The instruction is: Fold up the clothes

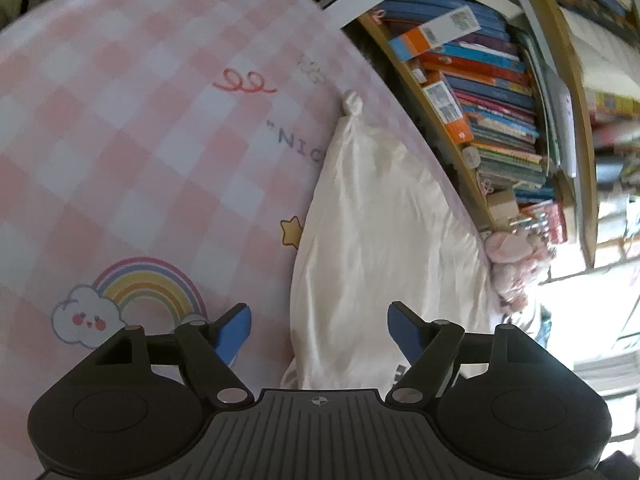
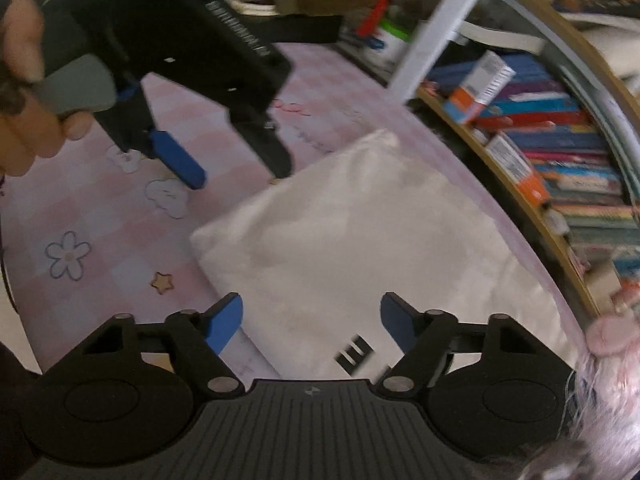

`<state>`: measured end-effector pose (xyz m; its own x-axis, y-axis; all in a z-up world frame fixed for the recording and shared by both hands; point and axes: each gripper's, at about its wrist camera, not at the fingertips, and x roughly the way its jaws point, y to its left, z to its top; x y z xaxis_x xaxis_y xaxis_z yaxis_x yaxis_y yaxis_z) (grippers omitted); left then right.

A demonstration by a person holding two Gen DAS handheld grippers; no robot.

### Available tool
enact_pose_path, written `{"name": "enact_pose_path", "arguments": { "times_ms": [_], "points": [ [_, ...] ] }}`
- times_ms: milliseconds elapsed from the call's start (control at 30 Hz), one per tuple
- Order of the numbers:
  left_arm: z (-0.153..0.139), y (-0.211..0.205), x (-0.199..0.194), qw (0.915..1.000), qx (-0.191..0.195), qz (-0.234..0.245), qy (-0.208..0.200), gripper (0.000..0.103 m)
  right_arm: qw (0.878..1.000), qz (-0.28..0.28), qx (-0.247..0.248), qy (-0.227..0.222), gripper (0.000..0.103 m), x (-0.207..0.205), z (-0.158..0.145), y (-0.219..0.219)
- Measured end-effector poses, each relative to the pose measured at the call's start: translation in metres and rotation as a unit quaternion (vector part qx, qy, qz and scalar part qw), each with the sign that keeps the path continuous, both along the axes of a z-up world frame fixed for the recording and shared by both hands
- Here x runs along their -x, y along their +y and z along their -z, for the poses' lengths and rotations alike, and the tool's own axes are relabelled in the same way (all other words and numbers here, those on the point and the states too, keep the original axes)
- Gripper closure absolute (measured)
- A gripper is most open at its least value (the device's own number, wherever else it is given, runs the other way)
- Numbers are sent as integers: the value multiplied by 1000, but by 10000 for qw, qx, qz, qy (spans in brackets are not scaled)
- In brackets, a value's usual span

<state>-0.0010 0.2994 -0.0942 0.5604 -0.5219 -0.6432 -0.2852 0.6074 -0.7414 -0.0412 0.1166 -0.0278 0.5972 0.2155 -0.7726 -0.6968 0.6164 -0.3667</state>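
Note:
A white garment [image 1: 380, 240] lies folded flat on the pink checked bed sheet [image 1: 120, 120], its far end tied in a small knot [image 1: 352, 104]. My left gripper [image 1: 318, 320] hovers open over the garment's left edge, one blue finger above the sheet and the other above the cloth. In the right wrist view the same garment [image 2: 360, 240] shows black print [image 2: 356, 354] near its close edge. My right gripper [image 2: 311, 312] is open just above that edge, nothing pinched. The left gripper [image 2: 236, 172], held by a hand [image 2: 24, 120], hangs open over the garment's far corner.
A wooden bookshelf [image 1: 480, 100] packed with books runs along the bed's right side, also the bookshelf [image 2: 540, 140] in the right wrist view. A pink plush thing [image 1: 508, 252] lies at the bed's edge by the garment. A white post [image 2: 440, 28] stands beyond the bed.

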Motion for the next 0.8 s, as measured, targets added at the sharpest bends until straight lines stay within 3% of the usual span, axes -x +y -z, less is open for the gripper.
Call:
{"name": "enact_pose_path", "arguments": {
  "times_ms": [133,333,467,500,567,700,800],
  "points": [
    [7,2,-3,9996,250,-55,143,26,9994,-299,136,121,45,-3,8,15],
    [14,11,-2,9986,410,-206,257,26,9958,-841,166,329,47,-1,15,37],
    [20,13,0,9969,658,-263,333,25,9939,-970,278,454,65,0,26,45],
    [21,13,1,9964,729,-256,357,25,9939,-952,294,475,70,-1,28,46],
    [25,12,2,9947,910,-228,414,22,9953,-815,185,493,94,-6,26,43],
    [33,5,1,9879,1462,-211,471,19,9973,-341,-401,520,96,-16,5,29],
    [42,-2,-3,9754,2172,-191,339,9,9948,-19,-860,554,96,-22,-16,15]
  ]
}}
